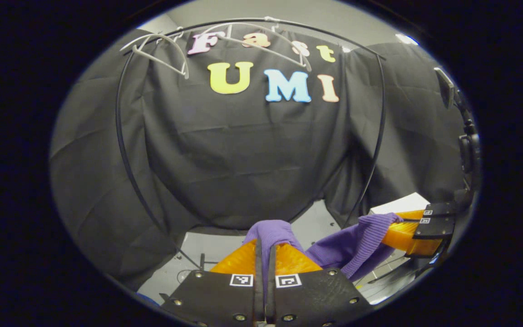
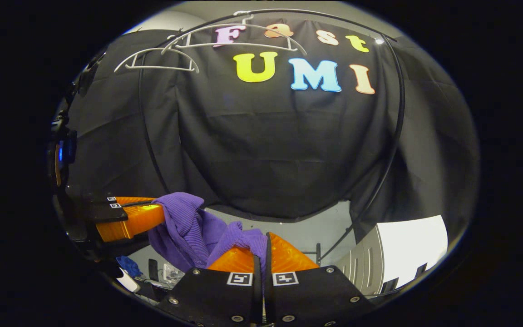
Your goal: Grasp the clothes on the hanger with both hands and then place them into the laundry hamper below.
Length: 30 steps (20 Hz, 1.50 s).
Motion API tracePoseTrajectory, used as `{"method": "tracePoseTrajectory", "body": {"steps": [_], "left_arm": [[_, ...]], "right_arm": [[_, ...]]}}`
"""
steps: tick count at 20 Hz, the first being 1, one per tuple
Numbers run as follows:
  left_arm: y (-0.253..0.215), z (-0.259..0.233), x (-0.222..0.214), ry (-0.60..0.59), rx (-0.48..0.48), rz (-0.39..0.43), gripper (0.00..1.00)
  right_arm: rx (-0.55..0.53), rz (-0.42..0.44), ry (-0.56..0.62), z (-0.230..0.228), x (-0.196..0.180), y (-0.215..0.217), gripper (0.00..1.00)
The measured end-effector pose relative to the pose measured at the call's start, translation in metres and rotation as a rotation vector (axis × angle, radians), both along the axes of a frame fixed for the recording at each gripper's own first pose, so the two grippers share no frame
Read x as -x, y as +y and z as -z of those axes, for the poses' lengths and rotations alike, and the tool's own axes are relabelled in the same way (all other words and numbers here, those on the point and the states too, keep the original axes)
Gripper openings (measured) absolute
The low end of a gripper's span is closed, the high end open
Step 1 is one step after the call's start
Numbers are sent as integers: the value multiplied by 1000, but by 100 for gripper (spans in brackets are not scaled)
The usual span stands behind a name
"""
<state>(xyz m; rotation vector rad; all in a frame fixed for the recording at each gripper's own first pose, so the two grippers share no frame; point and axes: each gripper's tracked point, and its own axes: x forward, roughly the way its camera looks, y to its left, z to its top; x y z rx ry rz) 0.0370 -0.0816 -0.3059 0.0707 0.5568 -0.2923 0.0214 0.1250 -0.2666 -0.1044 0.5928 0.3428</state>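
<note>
Left gripper view: a purple ribbed sweater (image 1: 352, 250) hangs bunched between both tools, below two bare white hangers (image 1: 225, 43); the left hand-held gripper (image 1: 265, 247) and right hand-held gripper (image 2: 261, 250) each pinch it.

No legible text (only coded tags)

Both cameras ride low, each looking forward over its own 2 fingers toward the booth's back wall, fairly near. Both views share the black garment rack (image 1: 382, 118) (image 2: 395, 122), the white hangers (image 1: 161, 47) (image 2: 157, 56) at its top left corner, and the purple garment (image 1: 357, 245) (image 2: 189, 227) between them.
</note>
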Motion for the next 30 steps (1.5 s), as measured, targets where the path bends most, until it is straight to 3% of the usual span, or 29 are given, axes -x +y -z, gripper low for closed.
{"method": "tracePoseTrajectory", "body": {"steps": [12,14,15,16,20,22,25,26,27,28,29,30], "left_arm": [[30,103,36,220,-141,-3,3],[33,93,33,190,-145,9,3],[32,90,31,179,-144,18,13],[32,85,34,172,-140,25,29],[50,74,39,144,-147,6,89],[59,64,46,130,-143,-27,85],[67,27,47,66,-117,-77,91],[70,9,47,33,-111,-91,97],[72,-12,45,-1,-103,-102,91],[72,-33,46,-36,-94,-110,98],[71,-54,45,-75,-85,-119,91],[70,-75,45,-113,-77,-129,91]], "right_arm": [[168,-5,229,94,36,-18,5],[170,-12,260,102,48,-17,13],[173,-14,282,107,54,-14,16],[168,-14,281,108,59,-14,29],[154,7,226,88,60,-17,96],[136,13,191,73,57,-21,96],[106,12,89,36,46,-27,96],[100,2,53,21,45,-29,96],[98,-6,13,6,45,-34,96],[94,-12,-28,-11,44,-39,96],[86,-16,-72,-28,43,-43,96],[77,-13,-113,-47,43,-48,96]]}}
